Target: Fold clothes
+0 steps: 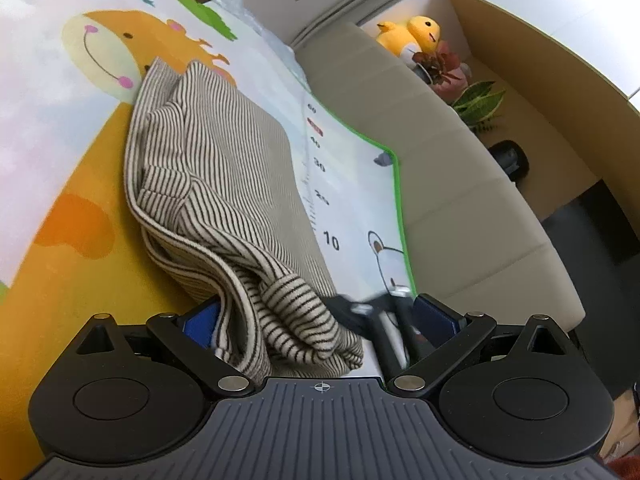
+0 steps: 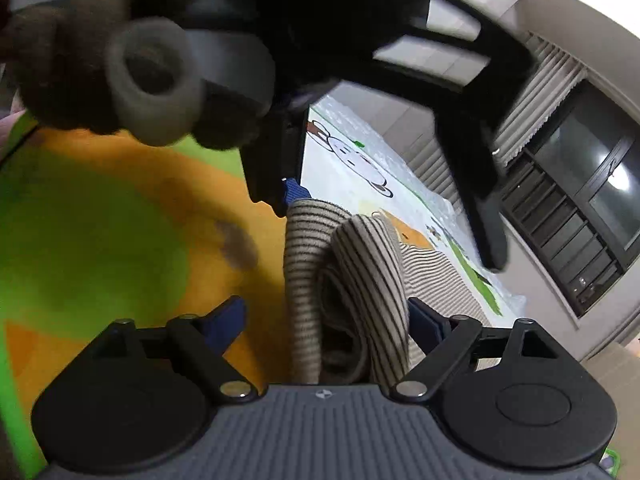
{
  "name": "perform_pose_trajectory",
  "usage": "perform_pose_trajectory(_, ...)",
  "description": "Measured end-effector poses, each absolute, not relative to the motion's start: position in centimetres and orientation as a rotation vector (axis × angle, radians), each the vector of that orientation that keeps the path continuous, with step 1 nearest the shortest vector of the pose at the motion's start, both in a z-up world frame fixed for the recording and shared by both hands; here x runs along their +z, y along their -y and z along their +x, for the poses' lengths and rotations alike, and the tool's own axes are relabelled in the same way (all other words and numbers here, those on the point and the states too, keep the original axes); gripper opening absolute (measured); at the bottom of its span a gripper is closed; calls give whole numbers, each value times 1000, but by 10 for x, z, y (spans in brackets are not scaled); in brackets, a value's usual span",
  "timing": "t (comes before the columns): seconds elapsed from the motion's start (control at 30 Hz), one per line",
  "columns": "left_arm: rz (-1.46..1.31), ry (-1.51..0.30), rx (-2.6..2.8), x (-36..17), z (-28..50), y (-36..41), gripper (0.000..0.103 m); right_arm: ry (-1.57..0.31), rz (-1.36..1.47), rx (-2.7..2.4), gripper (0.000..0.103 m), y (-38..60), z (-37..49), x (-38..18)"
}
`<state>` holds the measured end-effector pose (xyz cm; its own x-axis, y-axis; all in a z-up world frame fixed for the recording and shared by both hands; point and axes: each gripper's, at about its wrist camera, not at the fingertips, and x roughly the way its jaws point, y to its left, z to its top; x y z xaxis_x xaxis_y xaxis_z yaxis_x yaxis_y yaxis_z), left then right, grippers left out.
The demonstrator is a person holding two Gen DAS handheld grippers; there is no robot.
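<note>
A beige and black striped garment (image 1: 224,168) lies folded on a cartoon play mat (image 1: 60,152). Its near bunched end sits between the fingers of my left gripper (image 1: 318,318), which is open, with the cloth close to the left blue pad (image 1: 200,320). The right gripper (image 1: 384,312) shows blurred just right of that bunch. In the right wrist view, a rolled fold of the garment (image 2: 352,280) stands between the wide-apart fingers of my right gripper (image 2: 326,322), against the right pad only. The left gripper (image 2: 276,168), held by a blurred hand (image 2: 80,60), hangs over the cloth's far end.
A beige padded sofa (image 1: 440,160) borders the mat's green edge (image 1: 400,208). On the ledge behind it are a yellow plush toy (image 1: 416,34), a potted plant (image 1: 478,102) and a black object (image 1: 510,158). A dark window (image 2: 592,200) is at the right.
</note>
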<state>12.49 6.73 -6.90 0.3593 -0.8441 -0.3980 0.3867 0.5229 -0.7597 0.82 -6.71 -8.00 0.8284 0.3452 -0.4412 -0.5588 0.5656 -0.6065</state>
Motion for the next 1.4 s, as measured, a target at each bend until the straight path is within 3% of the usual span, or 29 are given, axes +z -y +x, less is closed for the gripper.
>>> perform_pose_trajectory(0.03,-584,-859,-846,-67,123,-72,100,-312,-776,538,54,68,16,-79)
perform_pose_trajectory(0.07,-553,-846,-830,-65,120,-76,100,-344,-721,541,44,72,24,-76)
perform_pose_trajectory(0.27,-131,-645,-734,-43,83,-96,103,-563,-181,600,36,126,67,-42)
perform_pose_trajectory(0.37,90,-561,-723,-42,65,-91,103,-608,-55,617,34,140,71,-35)
perform_pose_trajectory(0.53,342,-418,-822,-53,40,-52,103,-667,-6,712,32,149,51,-22)
perform_pose_trajectory(0.57,393,-388,-841,-55,35,-44,103,-673,-22,732,27,150,43,-18)
perform_pose_trajectory(0.87,752,-145,-986,-73,-9,13,103,-677,-119,793,28,155,0,7)
perform_pose_trajectory(0.9,762,-135,-996,-74,-13,16,99,-675,-115,803,28,156,-3,8)
perform_pose_trajectory(0.97,721,-157,-999,-72,-9,18,83,-659,-137,806,33,156,-6,12)
perform_pose_trajectory(1.1,541,-260,-1009,-62,11,11,73,-585,-116,765,47,176,-10,27)
perform_pose_trajectory(1.17,450,-315,-1008,-56,21,3,72,-505,-116,715,72,194,-18,39)
perform_pose_trajectory(1.3,255,-410,-996,-49,45,-15,72,-355,-297,469,74,223,-48,44)
perform_pose_trajectory(1.4,84,-483,-992,-45,64,-32,72,-362,-332,428,78,234,-58,28)
